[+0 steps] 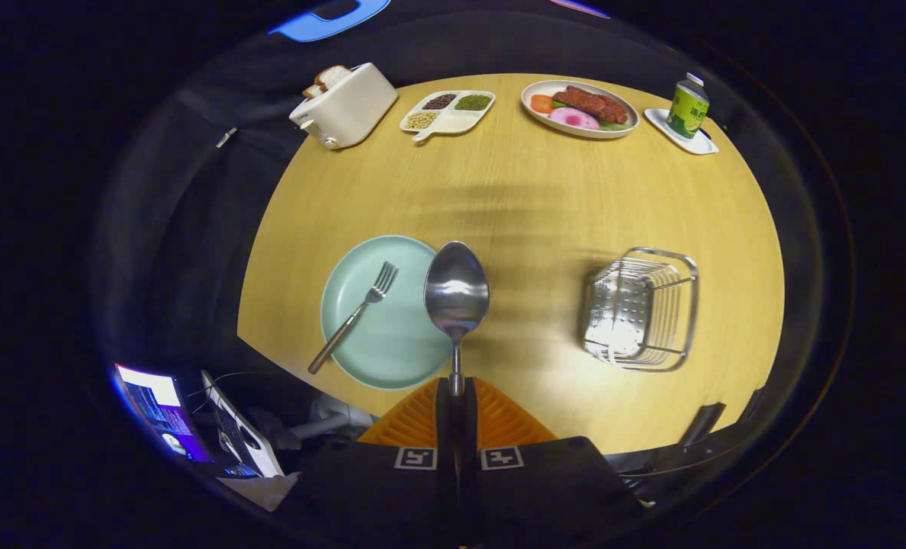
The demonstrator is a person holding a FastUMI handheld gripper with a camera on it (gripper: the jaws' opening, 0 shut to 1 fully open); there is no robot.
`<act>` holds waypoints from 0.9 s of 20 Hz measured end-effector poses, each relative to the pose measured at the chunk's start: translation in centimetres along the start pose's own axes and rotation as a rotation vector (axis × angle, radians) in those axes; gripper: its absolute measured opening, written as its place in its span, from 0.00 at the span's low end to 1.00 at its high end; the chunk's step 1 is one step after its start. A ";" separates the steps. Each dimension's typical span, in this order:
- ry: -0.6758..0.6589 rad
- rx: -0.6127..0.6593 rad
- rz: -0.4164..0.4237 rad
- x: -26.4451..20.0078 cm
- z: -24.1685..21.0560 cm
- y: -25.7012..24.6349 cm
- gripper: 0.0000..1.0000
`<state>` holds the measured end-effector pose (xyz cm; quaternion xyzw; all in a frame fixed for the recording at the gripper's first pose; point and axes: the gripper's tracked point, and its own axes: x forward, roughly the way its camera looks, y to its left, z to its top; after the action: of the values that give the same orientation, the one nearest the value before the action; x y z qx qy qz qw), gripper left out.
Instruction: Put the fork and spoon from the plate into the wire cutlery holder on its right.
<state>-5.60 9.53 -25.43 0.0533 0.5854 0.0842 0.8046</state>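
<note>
My gripper (456, 390) is shut on the handle of a steel spoon (457, 290). The spoon sticks straight out ahead of the orange fingers (499, 419), its bowl held in the air over the right rim of the pale green plate (392, 343). A steel fork (354, 314) lies slanted on the plate's left half, tines pointing away from me and its handle hanging over the near-left rim. The wire cutlery holder (642, 308) stands on the wooden table to the right of the plate and of the fingers, apart from both.
Along the far side of the round table (529, 198) stand a white toaster (344, 105) with bread, a divided tray of beans (447, 112), a plate of food (579, 108) and a green can (687, 107) on a white coaster. A laptop (165, 412) sits below the table's near-left edge.
</note>
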 end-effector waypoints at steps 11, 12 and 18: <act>0.206 -0.002 -0.070 -1.7 -0.4 -11.8 0.06; 0.236 -0.004 -0.060 -1.4 -0.4 -11.8 0.06; 0.326 -0.031 -0.065 0.2 0.1 -12.3 0.08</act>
<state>-4.53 -2.50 -27.81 0.0076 0.7081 0.0748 0.7021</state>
